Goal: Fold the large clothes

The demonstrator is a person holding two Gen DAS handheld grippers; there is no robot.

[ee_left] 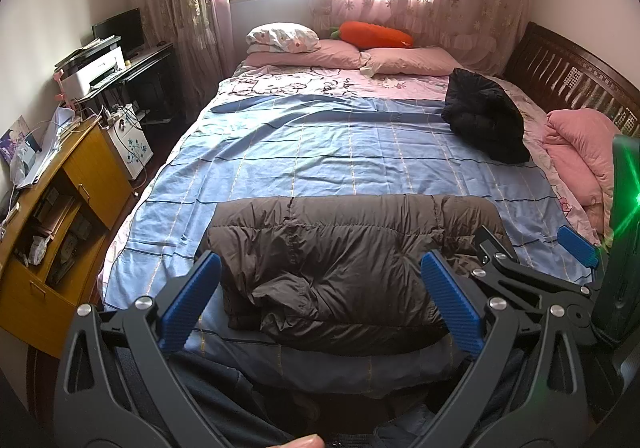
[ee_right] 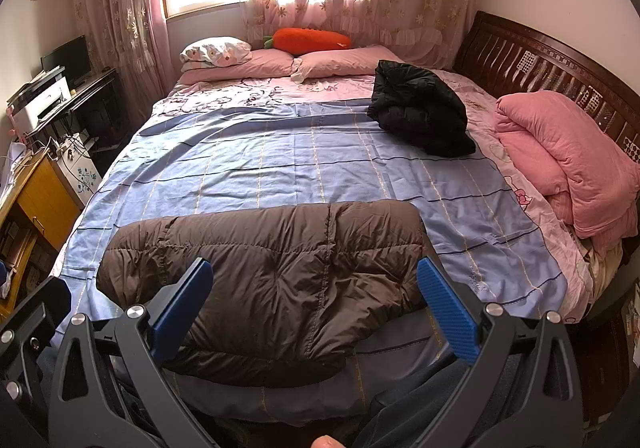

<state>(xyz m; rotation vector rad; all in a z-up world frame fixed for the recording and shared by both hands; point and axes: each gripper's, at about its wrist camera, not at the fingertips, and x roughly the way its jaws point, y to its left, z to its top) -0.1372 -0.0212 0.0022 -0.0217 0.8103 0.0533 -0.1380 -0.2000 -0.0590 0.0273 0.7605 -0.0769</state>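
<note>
Left wrist view looks down the bed over the brown quilted puffer jacket [ee_left: 340, 272], which lies folded into a thick bundle at the near edge of the blue striped bedsheet [ee_left: 320, 152], directly ahead of both tools. The left gripper [ee_left: 320, 300] is released, its 2 blue ribbed fingers [ee_left: 192, 300] spread wide to either side of the bundle and holding nothing. The right gripper [ee_right: 316, 312] is likewise spread and empty, and it also shows at the right edge of the left view, just beside the jacket's right end.

The bundle's long axis runs left to right across the bed, square to the line of both grippers. Its far edge is a smooth folded ridge pointing toward the pillows, while the near edge, rumpled and loose, faces the person. In the right wrist view the jacket spreads further to the left than to the right, so the left gripper looks nearer its middle and the right one nearer its right end.

A second garment, a crumpled black padded jacket [ee_right: 420, 112], sits well apart at the far right of the bed, near the folded pink quilt [ee_right: 568, 168], and I judge it unfolded and next in line
</note>
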